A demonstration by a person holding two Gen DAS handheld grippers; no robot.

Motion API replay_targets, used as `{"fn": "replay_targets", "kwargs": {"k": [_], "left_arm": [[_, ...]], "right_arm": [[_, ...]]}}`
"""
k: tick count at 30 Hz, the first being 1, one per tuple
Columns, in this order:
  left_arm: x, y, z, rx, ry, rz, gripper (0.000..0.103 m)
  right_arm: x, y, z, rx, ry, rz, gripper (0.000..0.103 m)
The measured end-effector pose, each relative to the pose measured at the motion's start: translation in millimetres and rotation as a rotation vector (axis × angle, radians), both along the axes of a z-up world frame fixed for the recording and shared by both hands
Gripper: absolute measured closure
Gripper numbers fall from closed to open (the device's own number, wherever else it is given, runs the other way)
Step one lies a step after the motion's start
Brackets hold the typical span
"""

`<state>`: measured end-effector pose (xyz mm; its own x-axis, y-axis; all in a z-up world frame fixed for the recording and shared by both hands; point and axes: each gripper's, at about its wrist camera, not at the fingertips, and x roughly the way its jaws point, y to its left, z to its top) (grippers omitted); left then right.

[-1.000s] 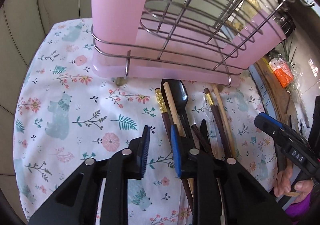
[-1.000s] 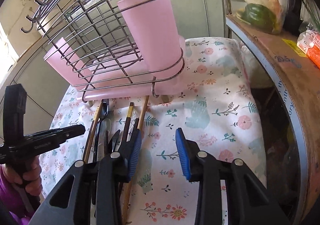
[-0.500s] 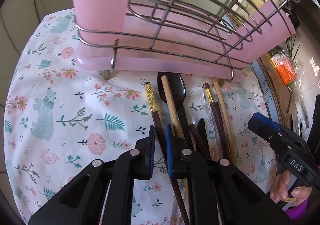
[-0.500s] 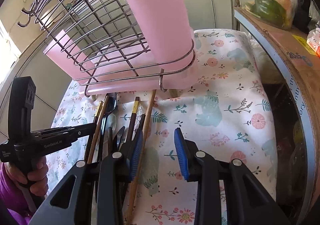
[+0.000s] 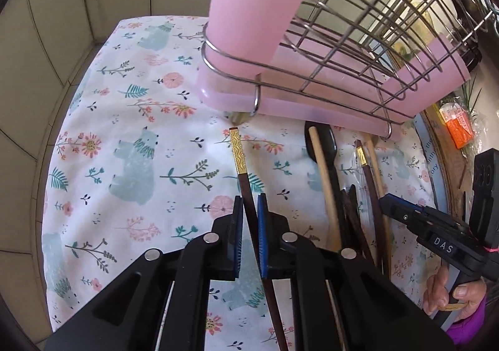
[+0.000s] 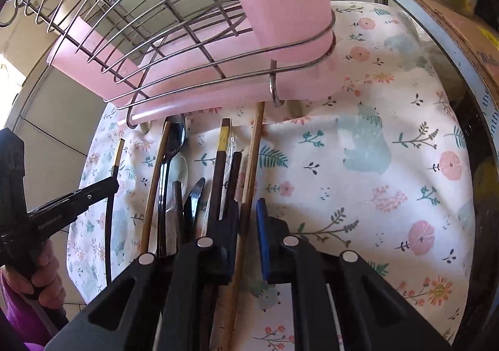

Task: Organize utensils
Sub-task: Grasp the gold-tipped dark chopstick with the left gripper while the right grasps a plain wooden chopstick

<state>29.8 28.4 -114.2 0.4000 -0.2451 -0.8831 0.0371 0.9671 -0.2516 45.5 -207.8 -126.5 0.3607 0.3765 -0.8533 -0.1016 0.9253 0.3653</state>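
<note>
Clamping down now: left gripper (image 5: 248,223) on dark chopstick (image 5: 246,182), right gripper (image 6: 248,226) on bamboo chopstick (image 6: 253,157), both freshly pinched, ready for lifting toward rack (image 6: 174,39)

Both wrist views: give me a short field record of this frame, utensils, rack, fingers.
surface: floral bear-print cloth
rack: wire dish rack with pink plastic cups, standing at the far edge of the cloth
left gripper: shut on dark brown gold-tipped chopstick
right gripper: shut on light bamboo chopstick
loose pile: black plastic spoon, serrated black knife, more chopsticks, lying between the two grippers
rack contents: no utensils seen in the pink cups
</note>
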Motion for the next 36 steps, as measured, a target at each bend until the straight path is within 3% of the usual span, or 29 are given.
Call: {"fn": "replay_targets", "kwargs": {"k": [14, 19, 22, 33, 36], "left_arm": [[2, -6, -7, 0.022, 0.005, -0.013, 0.095], [6, -10, -11, 0.041, 0.032, -0.03, 0.093], [10, -6, -13, 0.025, 0.062, -0.038, 0.093], [33, -9, -17, 0.016, 0.164, -0.043, 0.093], [38, -9, -20, 0.019, 0.177, -0.034, 0.093]], "right_arm": [[-19, -26, 4, -0.026, 0.113, -0.031, 0.096], [-14, -9, 4, -0.048, 0.113, 0.021, 0.083], [-6, -7, 11, -0.05, 0.085, 0.025, 0.082], [42, -12, -4, -0.077, 0.133, 0.043, 0.083], [45, -12, -6, -0.075, 0.118, 0.044, 0.092]]}}
